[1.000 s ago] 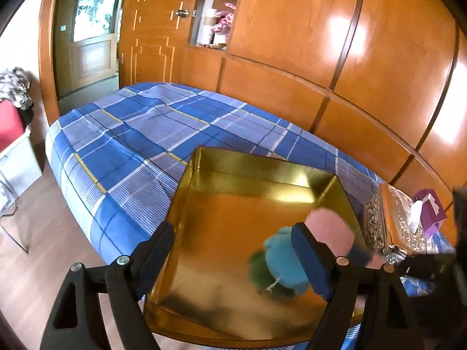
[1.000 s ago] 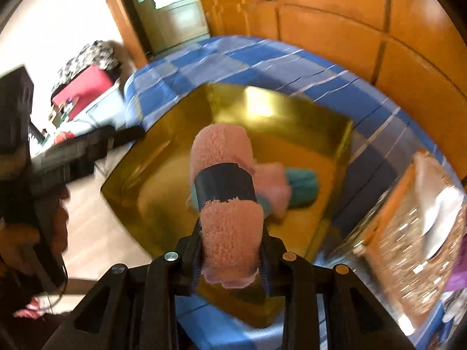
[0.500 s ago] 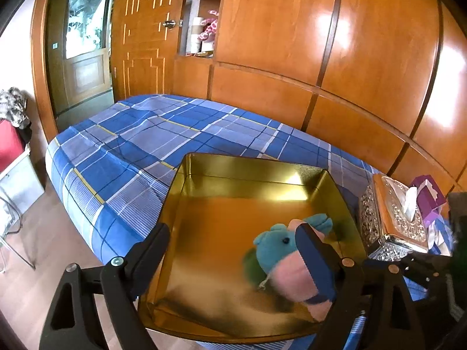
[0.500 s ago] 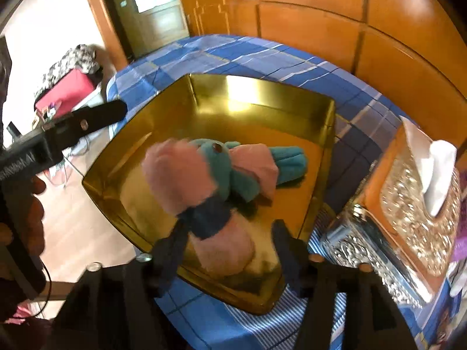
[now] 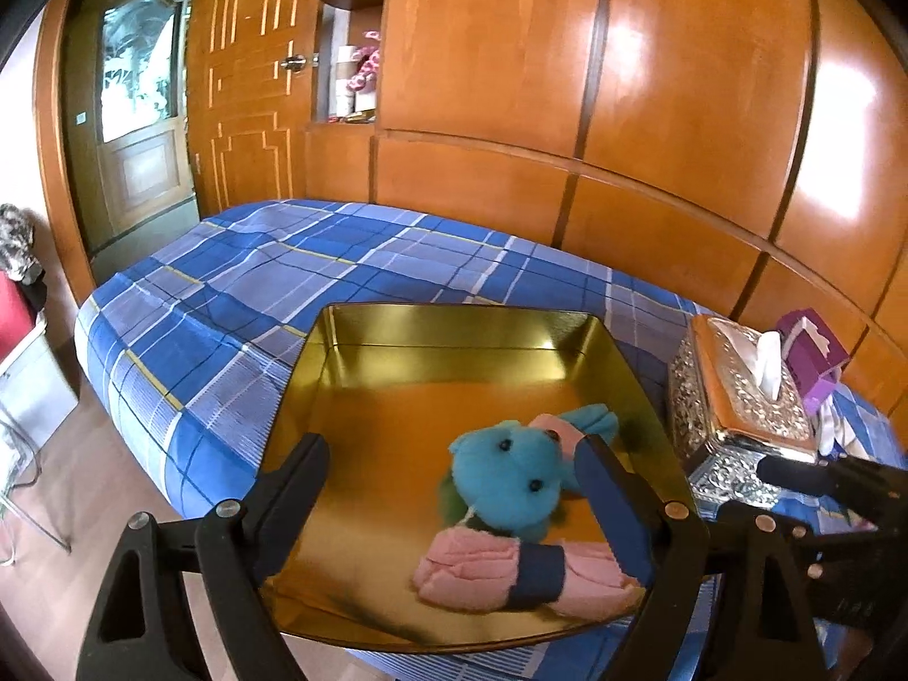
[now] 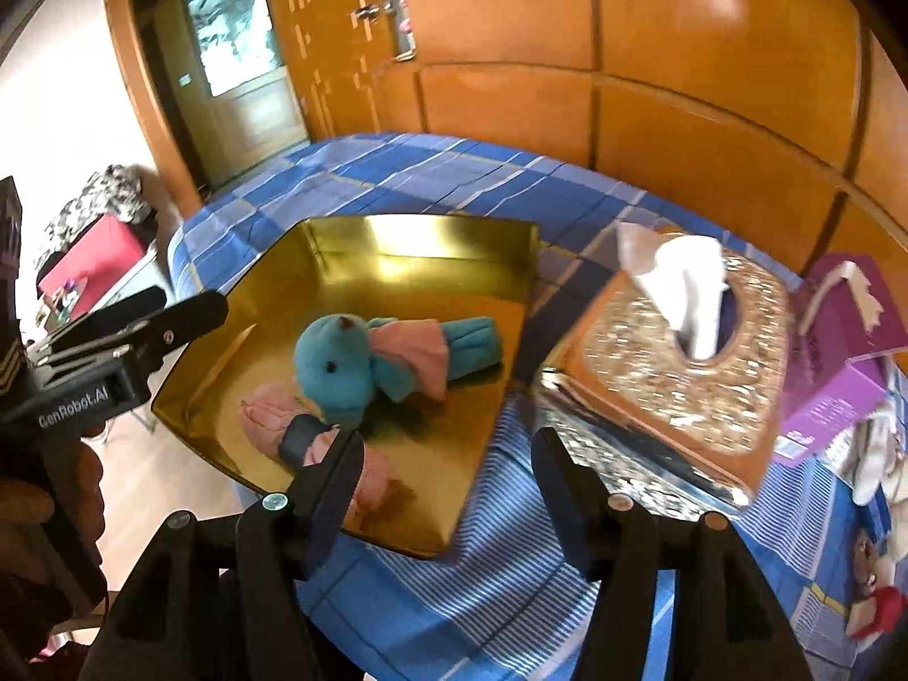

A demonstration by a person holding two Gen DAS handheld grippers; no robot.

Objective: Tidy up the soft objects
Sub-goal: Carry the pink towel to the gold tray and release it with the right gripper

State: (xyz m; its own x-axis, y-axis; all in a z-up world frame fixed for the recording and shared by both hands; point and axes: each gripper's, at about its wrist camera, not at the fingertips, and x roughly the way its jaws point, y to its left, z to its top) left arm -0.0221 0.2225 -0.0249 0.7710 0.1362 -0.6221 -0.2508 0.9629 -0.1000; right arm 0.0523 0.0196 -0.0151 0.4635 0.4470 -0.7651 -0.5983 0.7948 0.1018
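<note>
A gold tray [image 5: 454, 329] [image 6: 420, 238] sits on the blue plaid bed. In it lie a teal plush bear in a pink dress [image 5: 511, 482] [image 6: 340, 363] and a rolled pink towel with a dark band [image 5: 482, 567] [image 6: 267, 420], side by side and touching. My left gripper [image 5: 454, 488] is open and empty, hovering over the tray's near edge. My right gripper [image 6: 448, 471] is open and empty, above the tray's near right corner. The left gripper also shows in the right wrist view [image 6: 142, 323], at the tray's left side.
A silver and orange tissue box [image 5: 738, 408] [image 6: 669, 363] stands right of the tray. A purple box [image 5: 811, 346] [image 6: 840, 363] lies beyond it. Wooden wall panels rise behind the bed. A red case [image 6: 91, 255] and floor lie left.
My right gripper opened and let go of the pink towel roll, which now lies in the tray beside the bear. The right gripper has drawn back toward the tray's near corner.
</note>
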